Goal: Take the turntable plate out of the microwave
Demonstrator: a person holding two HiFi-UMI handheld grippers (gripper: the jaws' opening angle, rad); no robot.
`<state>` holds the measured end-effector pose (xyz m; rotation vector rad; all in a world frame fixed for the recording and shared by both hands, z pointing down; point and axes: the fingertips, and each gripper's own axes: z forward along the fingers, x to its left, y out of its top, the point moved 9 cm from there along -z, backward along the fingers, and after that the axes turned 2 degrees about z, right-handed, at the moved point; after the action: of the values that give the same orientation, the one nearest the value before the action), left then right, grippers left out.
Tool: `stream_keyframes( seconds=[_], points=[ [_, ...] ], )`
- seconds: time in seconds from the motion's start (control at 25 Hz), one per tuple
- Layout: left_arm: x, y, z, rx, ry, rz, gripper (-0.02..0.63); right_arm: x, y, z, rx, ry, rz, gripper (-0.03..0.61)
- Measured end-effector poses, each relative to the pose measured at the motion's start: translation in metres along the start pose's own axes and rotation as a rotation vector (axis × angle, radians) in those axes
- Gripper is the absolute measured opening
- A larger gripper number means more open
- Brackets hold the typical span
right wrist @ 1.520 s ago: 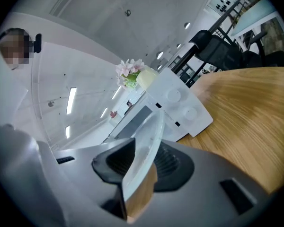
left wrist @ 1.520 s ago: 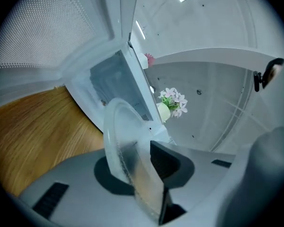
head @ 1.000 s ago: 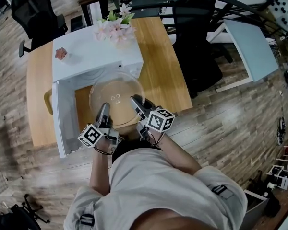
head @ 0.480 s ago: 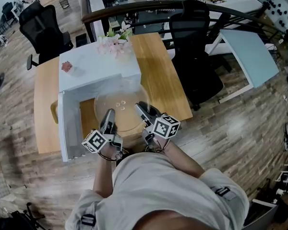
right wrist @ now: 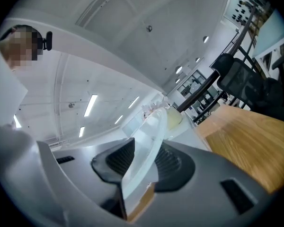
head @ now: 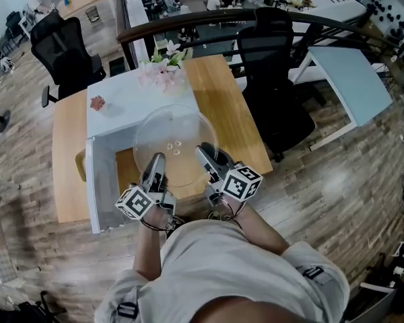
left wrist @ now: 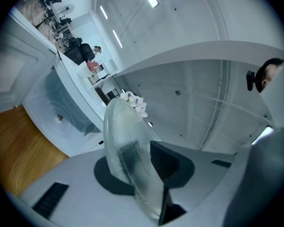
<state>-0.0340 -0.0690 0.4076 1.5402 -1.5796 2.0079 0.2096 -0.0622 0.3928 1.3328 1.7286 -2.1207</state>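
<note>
One round clear glass turntable plate (head: 176, 136), level above the white microwave (head: 118, 103) front; left gripper (head: 155, 165) and right gripper (head: 207, 157) fingers clamped on its near rim, side by side.

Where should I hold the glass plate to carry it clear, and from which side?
By its thin rim, coming in level from the near side. The glass plate is a wide, flat disc, so two spaced holds should keep it steady; the left tongs and right tongs each clamp that rim now.
</note>
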Motion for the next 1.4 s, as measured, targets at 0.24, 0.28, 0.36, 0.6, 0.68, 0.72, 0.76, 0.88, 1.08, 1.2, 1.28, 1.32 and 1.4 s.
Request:
stream_keyframes(
  seconds=[0.24, 0.28, 0.36, 0.6, 0.68, 0.72, 0.76, 0.88, 1.08, 1.2, 1.28, 1.32, 1.4],
  points=[
    [-0.013, 0.013, 0.004, -0.015, -0.017, 0.029, 0.101, 0.011, 0.013, 0.003, -0.034, 0.019, -0.024, 0.129],
    [-0.012, 0.013, 0.005, -0.017, -0.02, 0.031, 0.101, 0.011, 0.014, 0.003, -0.037, 0.019, -0.024, 0.128],
    [-0.011, 0.013, 0.006, -0.02, -0.027, 0.03, 0.101, 0.011, 0.014, 0.003, -0.041, 0.017, -0.026, 0.128],
    [-0.01, 0.013, 0.006, -0.016, -0.03, 0.027, 0.101, 0.01, 0.014, 0.003, -0.039, 0.014, -0.026, 0.129],
    [-0.011, 0.012, 0.006, -0.012, -0.025, 0.027, 0.101, 0.009, 0.013, 0.002, -0.039, 0.013, -0.025, 0.129],
    [-0.011, 0.011, 0.006, -0.01, -0.022, 0.027, 0.101, 0.009, 0.013, 0.002, -0.038, 0.013, -0.025, 0.129],
    [-0.012, 0.011, 0.006, -0.009, -0.021, 0.028, 0.101, 0.009, 0.013, 0.001, -0.038, 0.013, -0.025, 0.129],
    [-0.012, 0.013, 0.007, -0.012, -0.029, 0.039, 0.101, 0.009, 0.014, 0.002, -0.04, 0.018, -0.024, 0.129],
    [-0.014, 0.014, 0.008, -0.012, -0.025, 0.036, 0.101, 0.009, 0.016, 0.003, -0.04, 0.02, -0.028, 0.129],
    [-0.015, 0.014, 0.007, -0.01, -0.019, 0.037, 0.103, 0.01, 0.015, 0.002, -0.039, 0.022, -0.028, 0.129],
    [-0.015, 0.014, 0.007, -0.012, -0.023, 0.041, 0.103, 0.01, 0.015, 0.002, -0.041, 0.025, -0.027, 0.129],
    [-0.015, 0.014, 0.007, -0.014, -0.028, 0.042, 0.102, 0.011, 0.016, 0.002, -0.042, 0.026, -0.028, 0.129],
    [-0.014, 0.014, 0.007, -0.017, -0.033, 0.043, 0.103, 0.011, 0.017, 0.002, -0.044, 0.027, -0.03, 0.129]
  ],
)
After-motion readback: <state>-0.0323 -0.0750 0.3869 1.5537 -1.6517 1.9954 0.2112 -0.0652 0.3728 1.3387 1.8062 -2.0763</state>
